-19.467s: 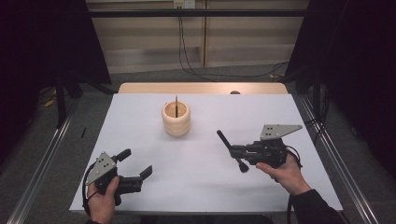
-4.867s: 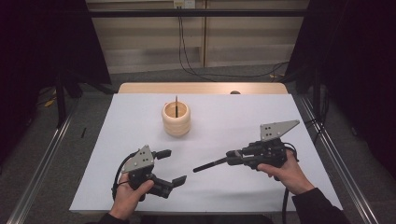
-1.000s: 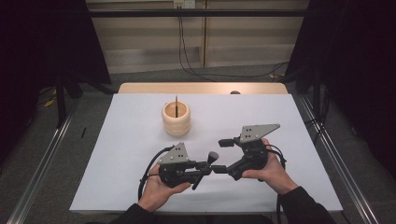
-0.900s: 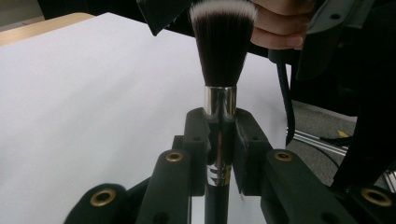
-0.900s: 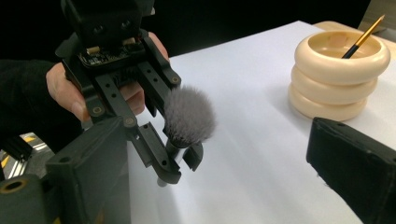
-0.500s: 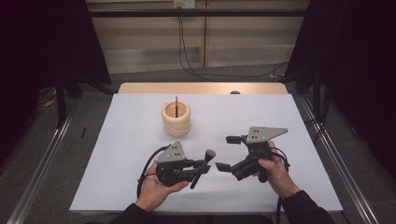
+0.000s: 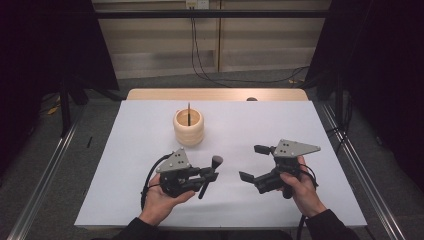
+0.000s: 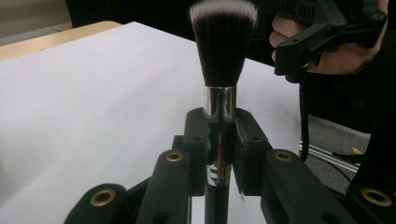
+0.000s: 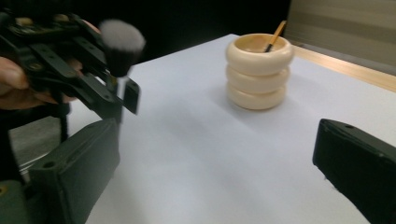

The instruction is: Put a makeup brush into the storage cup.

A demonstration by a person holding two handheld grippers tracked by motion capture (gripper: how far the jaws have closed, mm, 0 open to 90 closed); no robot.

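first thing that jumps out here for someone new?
The makeup brush clamped upright in the left gripper, at the white table's near edge, with dark white-tipped bristles. Opposite it, the right gripper has its jaws spread wide with nothing between them. Farther back stands a cream ribbed holder with a thin stick-like handle poking out.

Makeup brush (image 7: 210,173): one, clamped in the left gripper (image 7: 202,177).
Ribbed wooden holder (image 7: 188,127): one, beyond the left gripper.
Thin stick (image 7: 189,111): one, inside the holder.
Grippers: two, the right gripper (image 7: 253,162) empty.
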